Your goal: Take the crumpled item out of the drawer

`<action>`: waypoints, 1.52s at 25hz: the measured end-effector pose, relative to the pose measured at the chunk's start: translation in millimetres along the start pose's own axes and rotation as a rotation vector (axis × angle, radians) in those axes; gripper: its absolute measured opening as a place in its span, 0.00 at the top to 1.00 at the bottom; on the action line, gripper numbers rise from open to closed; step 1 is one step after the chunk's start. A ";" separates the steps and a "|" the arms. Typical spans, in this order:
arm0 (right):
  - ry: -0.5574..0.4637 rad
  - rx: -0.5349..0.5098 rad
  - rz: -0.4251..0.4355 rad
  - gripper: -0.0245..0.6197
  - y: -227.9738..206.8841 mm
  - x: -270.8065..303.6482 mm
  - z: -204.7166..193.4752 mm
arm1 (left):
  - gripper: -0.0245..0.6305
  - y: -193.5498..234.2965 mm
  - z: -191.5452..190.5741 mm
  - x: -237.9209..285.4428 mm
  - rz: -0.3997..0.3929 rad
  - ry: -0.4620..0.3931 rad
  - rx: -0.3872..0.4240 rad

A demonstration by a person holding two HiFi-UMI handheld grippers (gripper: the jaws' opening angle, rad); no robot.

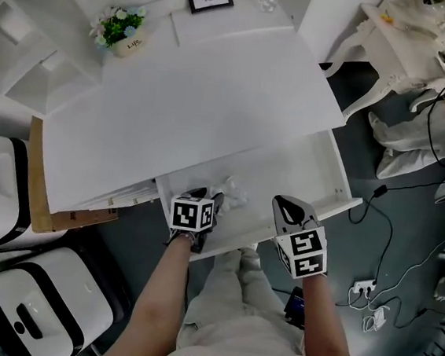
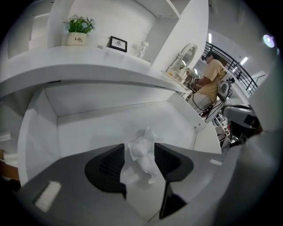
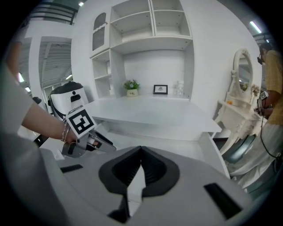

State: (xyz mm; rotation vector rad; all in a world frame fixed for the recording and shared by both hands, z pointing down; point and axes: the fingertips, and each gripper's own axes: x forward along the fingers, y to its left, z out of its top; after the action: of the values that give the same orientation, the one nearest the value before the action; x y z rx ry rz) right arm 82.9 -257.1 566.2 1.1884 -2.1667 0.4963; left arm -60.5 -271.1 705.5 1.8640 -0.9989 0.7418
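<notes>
Left tool (image 2: 139, 152) released, straddling crumpled white paper wad (image 2: 142, 148) inside open white drawer (image 2: 84, 132).
Wad lies on drawer floor, left part. Right tool (image 3: 140, 152) clenched, empty, near drawer's front edge.

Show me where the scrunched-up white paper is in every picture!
Head view: the crumpled paper lies in the open drawer, lower middle of the picture.
Left gripper view: the crumpled paper is in the centre, between the left gripper's parted jaws.
Right gripper view: not visible.
Shared landmark: the potted plant on the desk.
</notes>
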 end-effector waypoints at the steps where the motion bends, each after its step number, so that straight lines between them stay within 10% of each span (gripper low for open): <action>1: 0.009 -0.011 0.005 0.95 1.1 -0.6 -2.3 | 0.63 2.0 -1.5 4.5 0.005 0.008 -0.002; 15: 0.030 -0.048 0.051 0.95 8.7 4.8 -7.2 | 0.81 0.5 -9.4 31.5 0.017 0.093 0.090; 38: -0.065 -0.070 0.048 0.95 -4.0 -14.8 26.7 | 0.86 -29.9 18.6 -20.5 -0.004 -0.041 0.097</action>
State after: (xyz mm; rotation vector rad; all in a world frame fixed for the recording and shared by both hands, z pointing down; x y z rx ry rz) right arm 83.5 -265.6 536.5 1.1315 -2.2534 0.4039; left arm -43.2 -271.7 668.6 1.9718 -1.0001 0.7644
